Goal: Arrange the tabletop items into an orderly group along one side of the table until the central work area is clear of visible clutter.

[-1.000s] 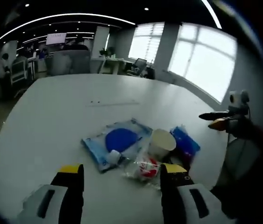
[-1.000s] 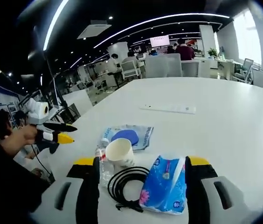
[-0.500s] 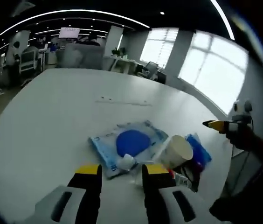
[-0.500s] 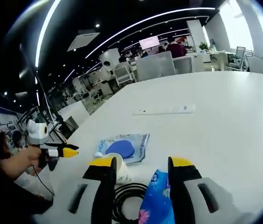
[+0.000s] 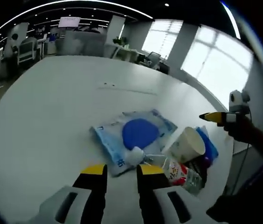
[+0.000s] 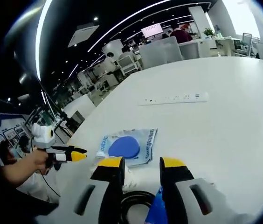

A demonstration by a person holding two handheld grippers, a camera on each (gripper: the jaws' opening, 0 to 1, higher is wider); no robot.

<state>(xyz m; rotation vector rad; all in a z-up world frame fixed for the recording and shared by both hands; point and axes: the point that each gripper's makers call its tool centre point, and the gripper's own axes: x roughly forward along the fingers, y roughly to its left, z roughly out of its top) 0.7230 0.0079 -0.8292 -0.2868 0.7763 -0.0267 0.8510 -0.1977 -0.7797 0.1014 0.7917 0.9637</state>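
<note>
The clutter sits bunched near one edge of the white counter [image 5: 47, 112] — a blue-and-white packet [image 5: 134, 137], a tipped paper cup [image 5: 187, 145], a clear plastic bottle [image 5: 169, 168] and a black cable [image 6: 134, 205]. The left gripper [image 5: 121, 176] and right gripper [image 6: 140, 169] hover over them, jaws narrow, holding nothing.

The table [image 5: 43, 107] has a smooth, matt white surface. The blue packet [image 5: 134, 135] is glossy plastic film, the cup [image 5: 186, 145] looks like matt paper, and the bottle [image 5: 169, 168] is clear plastic. The black cable [image 6: 138, 205] has a smooth, slightly glossy sheath.
</note>
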